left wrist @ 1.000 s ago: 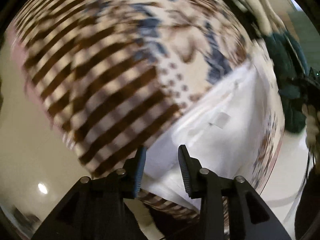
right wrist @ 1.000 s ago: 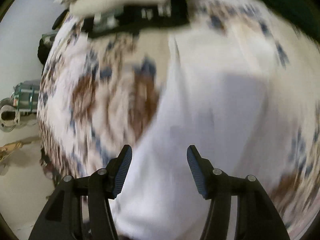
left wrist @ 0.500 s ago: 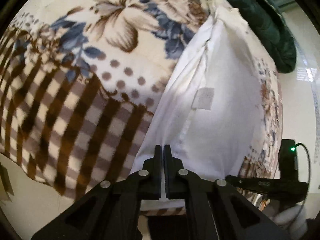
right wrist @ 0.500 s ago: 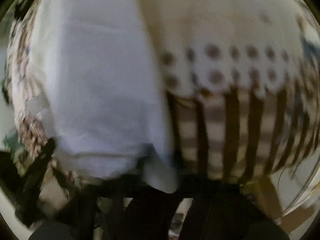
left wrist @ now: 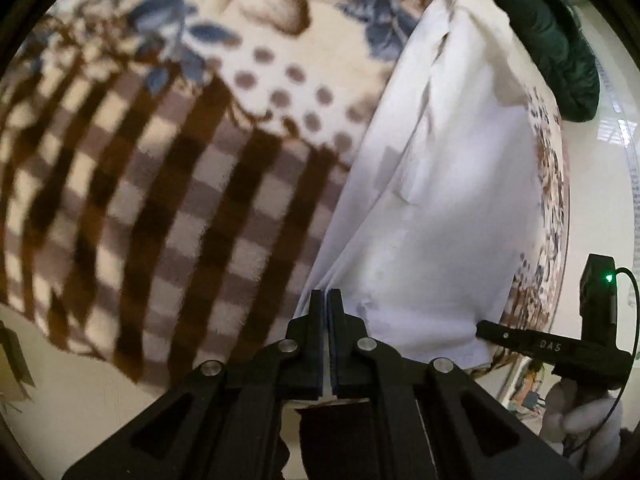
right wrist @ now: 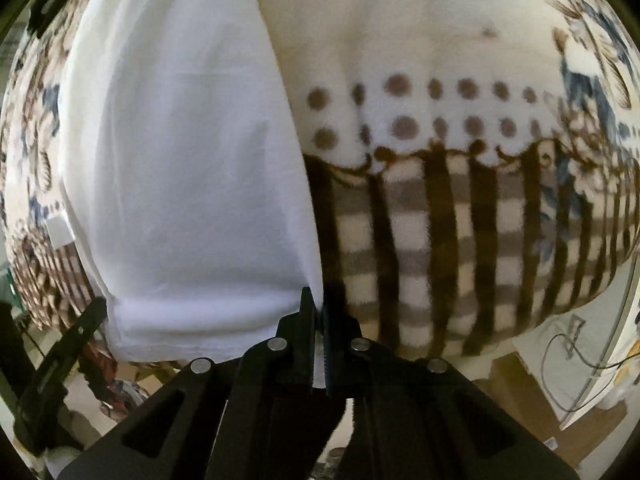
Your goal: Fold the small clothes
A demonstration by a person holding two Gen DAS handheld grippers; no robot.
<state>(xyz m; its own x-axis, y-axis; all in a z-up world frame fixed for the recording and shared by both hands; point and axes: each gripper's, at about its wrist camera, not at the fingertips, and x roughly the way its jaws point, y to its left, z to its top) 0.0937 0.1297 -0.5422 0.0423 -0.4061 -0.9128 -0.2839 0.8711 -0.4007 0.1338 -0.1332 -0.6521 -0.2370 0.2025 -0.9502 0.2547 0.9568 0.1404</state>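
A white garment lies flat on a plaid and floral blanket. In the left wrist view my left gripper is shut on the garment's near left edge, and the cloth rises in a fold to the jaws. The right wrist view shows the same white garment with my right gripper shut on its near right corner. The cloth is pinched between the pads. The right gripper's black body and a gloved hand show at the lower right of the left wrist view.
A dark green cloth lies at the blanket's far right corner. The blanket hangs over the near edge of what it covers, with pale floor below. Cardboard and cables sit off the lower right.
Both grippers went from open to shut on the white garment's near edge. The right gripper swept across the garment to its corner. The left sank a little and rolled.
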